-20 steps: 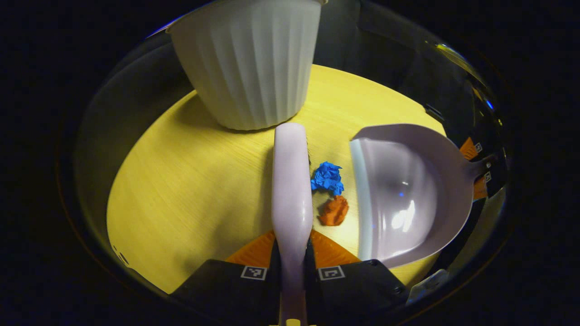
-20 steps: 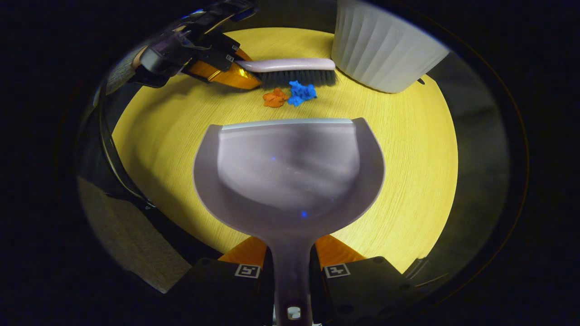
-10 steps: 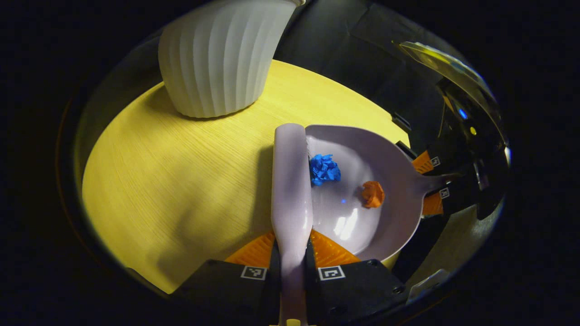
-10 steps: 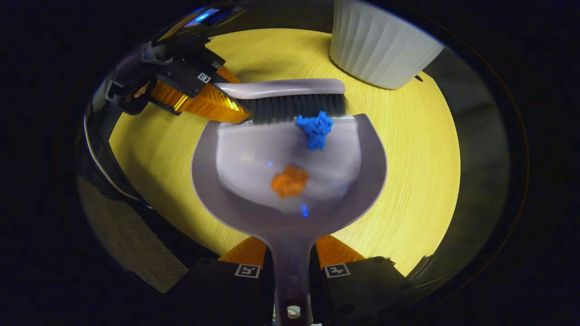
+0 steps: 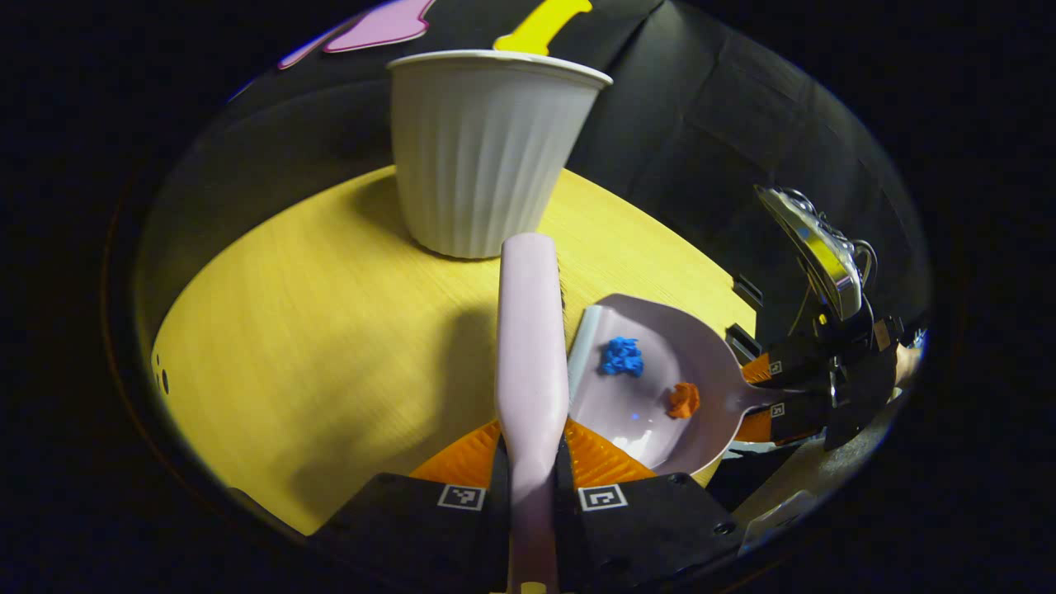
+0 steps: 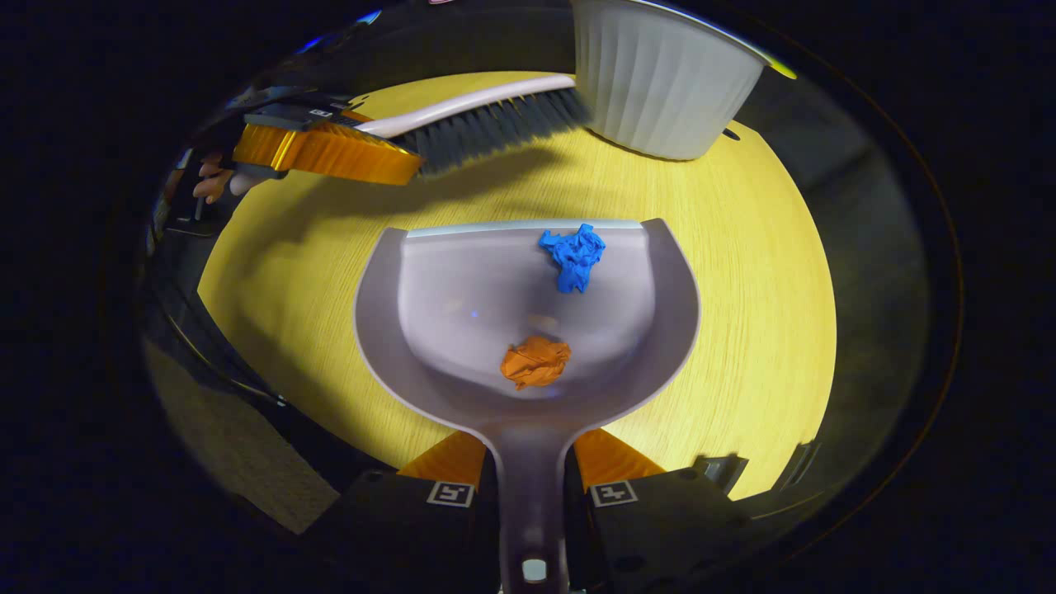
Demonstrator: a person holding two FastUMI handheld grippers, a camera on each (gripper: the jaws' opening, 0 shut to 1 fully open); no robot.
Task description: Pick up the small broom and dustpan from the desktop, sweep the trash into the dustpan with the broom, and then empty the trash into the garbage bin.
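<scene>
Pale lilac dustpan (image 6: 528, 330) flat on yellow desktop (image 6: 742, 313), holding blue scrap (image 6: 573, 256) and orange scrap (image 6: 536, 363). Dark-bristled broom (image 6: 487, 120) raised beside white ribbed bin (image 6: 660, 91).

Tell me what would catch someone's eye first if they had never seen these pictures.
Probably the two bright wads of trash inside the pale dustpan: a blue wad near its front lip and an orange wad deeper in, towards the handle that the right gripper holds. Next, the ribbed white bin standing at the far side of the yellow desktop, with the broom in the left gripper pointing towards it.
</scene>
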